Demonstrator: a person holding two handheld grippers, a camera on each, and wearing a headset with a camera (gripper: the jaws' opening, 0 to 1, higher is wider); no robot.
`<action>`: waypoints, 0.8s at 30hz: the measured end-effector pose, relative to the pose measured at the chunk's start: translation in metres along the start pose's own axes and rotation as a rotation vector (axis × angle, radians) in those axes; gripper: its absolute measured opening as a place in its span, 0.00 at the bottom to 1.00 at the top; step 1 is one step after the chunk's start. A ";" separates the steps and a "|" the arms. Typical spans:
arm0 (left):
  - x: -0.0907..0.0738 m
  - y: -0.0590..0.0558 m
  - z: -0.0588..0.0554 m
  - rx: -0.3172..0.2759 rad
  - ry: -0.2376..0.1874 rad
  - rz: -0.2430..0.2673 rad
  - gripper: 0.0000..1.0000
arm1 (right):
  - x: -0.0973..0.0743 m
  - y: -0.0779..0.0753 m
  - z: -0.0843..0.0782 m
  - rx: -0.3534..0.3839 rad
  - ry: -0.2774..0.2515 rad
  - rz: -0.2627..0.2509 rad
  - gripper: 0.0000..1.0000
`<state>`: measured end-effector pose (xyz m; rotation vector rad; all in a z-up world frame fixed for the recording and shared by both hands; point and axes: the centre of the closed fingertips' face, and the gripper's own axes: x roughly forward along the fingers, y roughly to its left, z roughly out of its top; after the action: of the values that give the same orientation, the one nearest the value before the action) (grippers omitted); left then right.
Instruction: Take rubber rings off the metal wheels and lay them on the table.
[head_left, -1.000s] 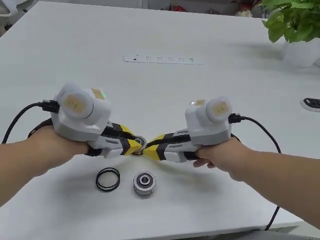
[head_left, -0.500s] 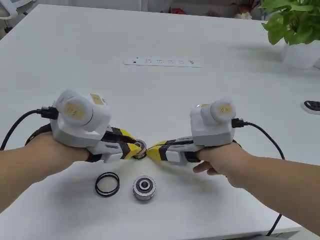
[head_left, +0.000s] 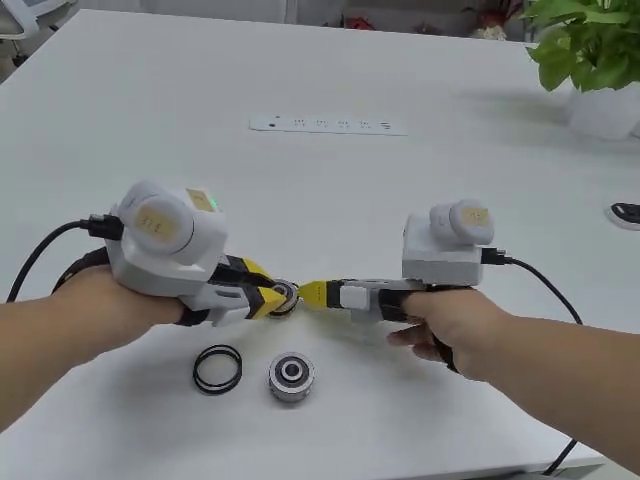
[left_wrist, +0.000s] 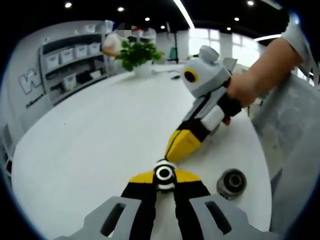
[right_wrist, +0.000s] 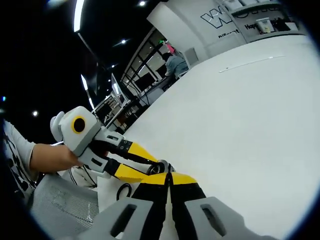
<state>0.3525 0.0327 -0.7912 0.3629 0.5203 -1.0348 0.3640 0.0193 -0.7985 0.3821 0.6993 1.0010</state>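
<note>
Small wheel (head_left: 284, 294) clamped in left gripper (head_left: 272, 297) tips, held just behind bare wheel (head_left: 291, 374). Right gripper (head_left: 308, 294) closed, tips met end-on at small wheel's rim; pinch on ring not discernible. Loose ring (head_left: 217, 368) laid beside bare wheel.

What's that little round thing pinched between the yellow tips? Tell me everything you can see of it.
The wheel is small and round, silvery metal with a dark band around a pale centre. The left gripper clamps it at its jaw tips, flat face toward that gripper's camera. The right gripper, jaws shut, meets its edge. It sits over the near part of the white table.
</note>
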 end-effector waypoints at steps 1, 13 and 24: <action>0.000 0.000 0.000 0.000 0.000 0.001 0.13 | 0.001 -0.001 0.000 0.004 -0.002 0.000 0.00; 0.001 0.002 -0.001 -0.009 0.001 0.008 0.13 | 0.000 0.003 0.002 0.060 -0.026 0.013 0.00; 0.001 0.003 -0.001 -0.007 0.006 0.007 0.13 | 0.001 0.012 0.004 0.046 -0.017 0.034 0.00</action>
<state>0.3552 0.0333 -0.7925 0.3615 0.5277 -1.0254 0.3593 0.0266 -0.7893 0.4432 0.7037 1.0142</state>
